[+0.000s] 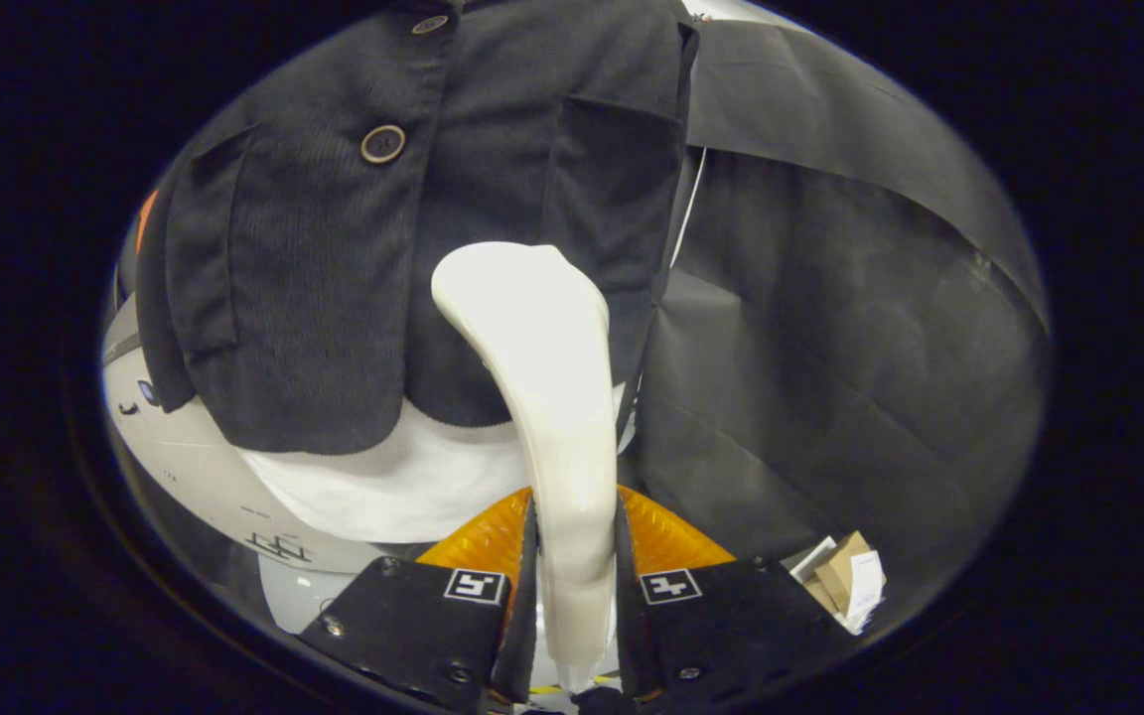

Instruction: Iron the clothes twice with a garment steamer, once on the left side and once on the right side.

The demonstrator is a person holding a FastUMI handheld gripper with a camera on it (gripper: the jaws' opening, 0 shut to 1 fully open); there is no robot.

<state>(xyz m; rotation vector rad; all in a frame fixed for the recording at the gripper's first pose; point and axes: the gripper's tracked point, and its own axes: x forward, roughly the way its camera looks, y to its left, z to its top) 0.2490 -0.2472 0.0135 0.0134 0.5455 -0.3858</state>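
Your tool [572,556] is clamping both fingers on the cream-white curved plastic garment steamer [542,397], whose head is pressing against the dark corduroy buttoned jacket [354,258] hanging just ahead, over a white cloth [403,487].

The light is uneven: the glossy cream plastic steamer handle [542,397] is very bright, almost washed out along its top, while the dark corduroy jacket with brown buttons [354,248] stays dim but sharp enough to show its ribs. The fisheye lens bends all lines near the rim. The fingers [493,541] look slightly soft, with shadow between them and the handle.
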